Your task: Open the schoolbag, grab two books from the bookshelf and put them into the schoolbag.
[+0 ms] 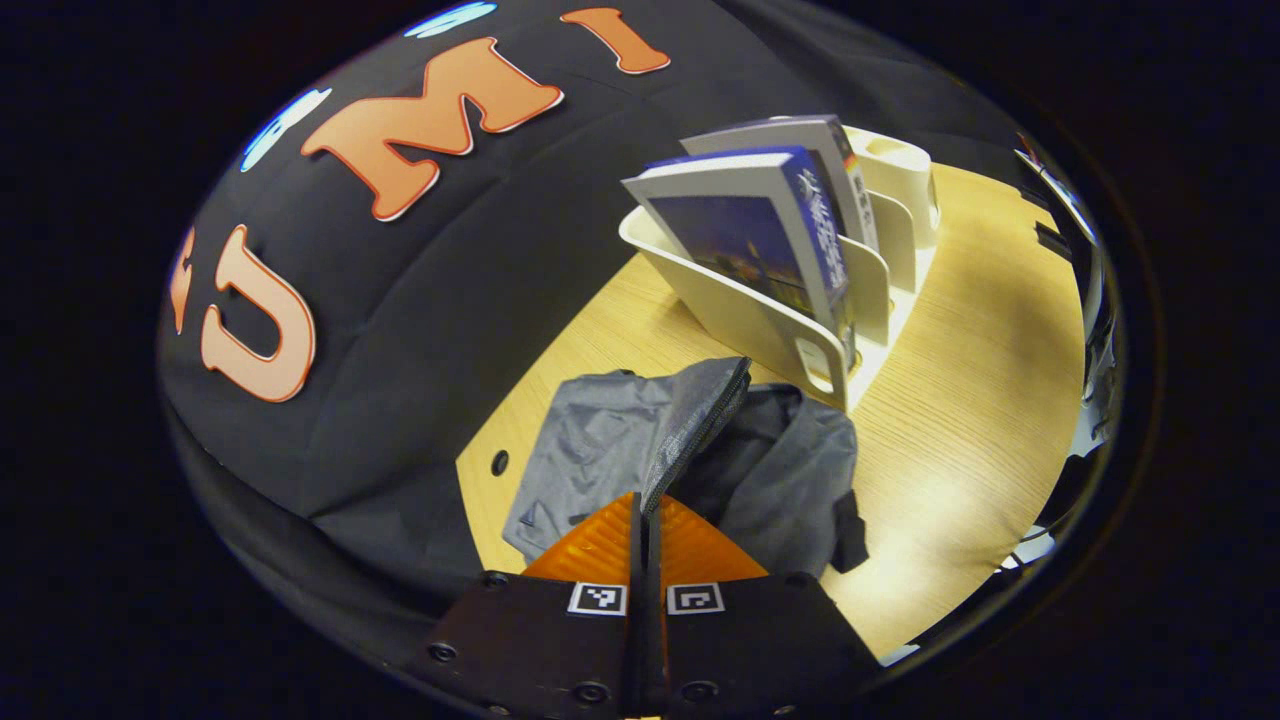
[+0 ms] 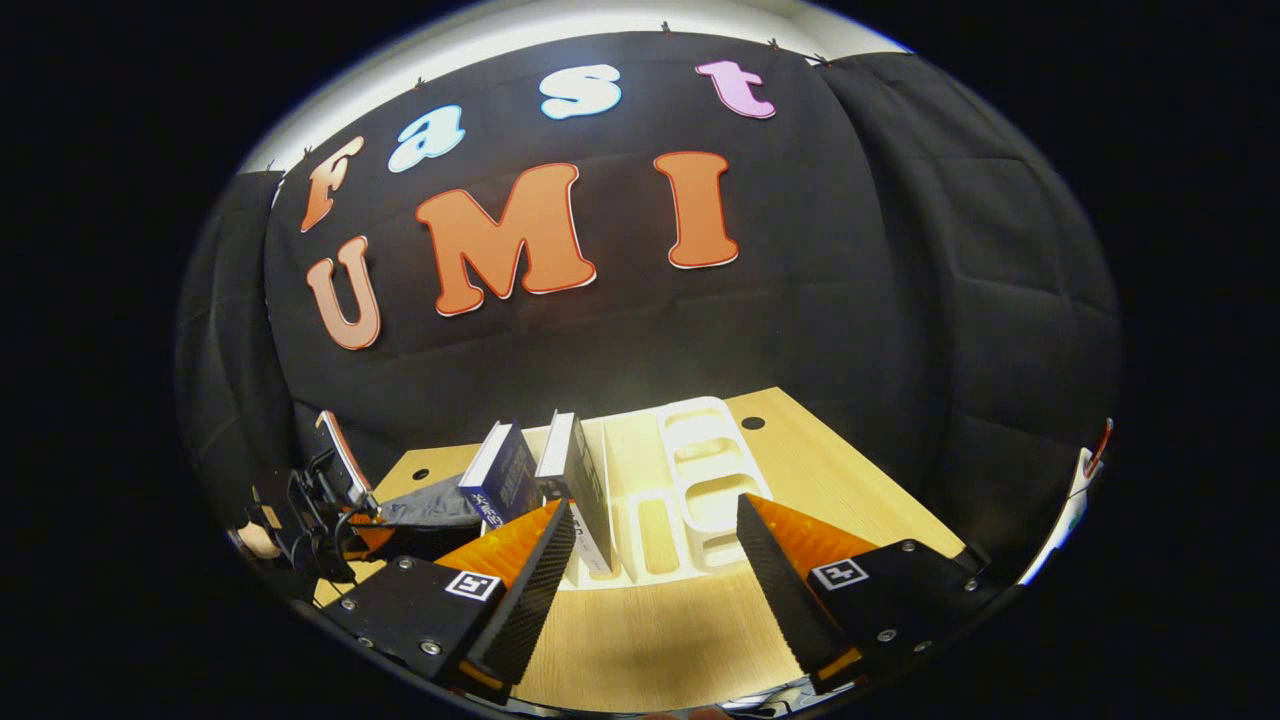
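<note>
With the left gripper [image 1: 645, 520] pinching the schoolbag [image 1: 700, 450] flap and the right gripper [image 2: 655, 545] wide open and empty, the leaning books [image 2: 540, 475] may topple if nudged.

So the whole booth is wrapped in black cloth [image 2: 850, 300], quilted-looking with soft creases, covering the back and both sides of the right gripper view. Along the top of that view there's a pale strip of wall or ceiling [image 2: 560, 30] above the cloth, which seems clipped up there. The worktop [image 1: 960, 420] is light wood grain, with a couple of small dark holes near its far edge [image 2: 752, 423]. Warm light pools bright on the wood in the lower right of the left gripper view.
</note>
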Tool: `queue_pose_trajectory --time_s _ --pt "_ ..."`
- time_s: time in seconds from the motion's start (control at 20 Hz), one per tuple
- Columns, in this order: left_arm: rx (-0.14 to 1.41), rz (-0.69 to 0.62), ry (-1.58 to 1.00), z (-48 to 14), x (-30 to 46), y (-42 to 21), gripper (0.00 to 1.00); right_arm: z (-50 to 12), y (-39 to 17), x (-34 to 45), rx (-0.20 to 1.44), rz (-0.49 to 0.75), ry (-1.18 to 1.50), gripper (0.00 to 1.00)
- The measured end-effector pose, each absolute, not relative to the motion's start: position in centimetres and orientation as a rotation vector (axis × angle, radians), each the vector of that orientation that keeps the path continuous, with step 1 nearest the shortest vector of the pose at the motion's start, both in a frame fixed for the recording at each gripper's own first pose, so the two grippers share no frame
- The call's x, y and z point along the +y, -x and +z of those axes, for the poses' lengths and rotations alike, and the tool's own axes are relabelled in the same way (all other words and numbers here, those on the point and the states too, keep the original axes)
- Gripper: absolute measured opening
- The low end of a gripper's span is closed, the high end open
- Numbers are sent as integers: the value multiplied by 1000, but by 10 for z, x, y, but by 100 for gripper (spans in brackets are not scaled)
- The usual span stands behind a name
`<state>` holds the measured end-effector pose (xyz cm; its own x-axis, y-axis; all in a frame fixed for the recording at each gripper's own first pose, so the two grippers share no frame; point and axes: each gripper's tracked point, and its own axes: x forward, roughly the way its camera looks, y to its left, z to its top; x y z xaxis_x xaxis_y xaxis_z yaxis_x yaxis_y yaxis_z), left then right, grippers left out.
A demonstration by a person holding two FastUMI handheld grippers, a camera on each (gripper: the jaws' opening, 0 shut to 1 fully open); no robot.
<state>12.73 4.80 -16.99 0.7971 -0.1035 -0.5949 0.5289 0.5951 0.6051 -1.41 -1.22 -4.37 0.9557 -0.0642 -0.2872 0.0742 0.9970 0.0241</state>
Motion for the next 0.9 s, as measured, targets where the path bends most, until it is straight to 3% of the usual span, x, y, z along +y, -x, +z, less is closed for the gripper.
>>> queue_pose_trajectory --time_s 0.5,0.7,0.9 --pt "425 -290 -809 -70 80 -196 1 3 -22 69 410 47 -85 97" --pt "422 -302 -735 -70 79 -199 1 24 -81 111 518 94 -88 97" --pt "422 -299 -728 -68 85 -200 0 -7 -137 153 752 126 -107 97"
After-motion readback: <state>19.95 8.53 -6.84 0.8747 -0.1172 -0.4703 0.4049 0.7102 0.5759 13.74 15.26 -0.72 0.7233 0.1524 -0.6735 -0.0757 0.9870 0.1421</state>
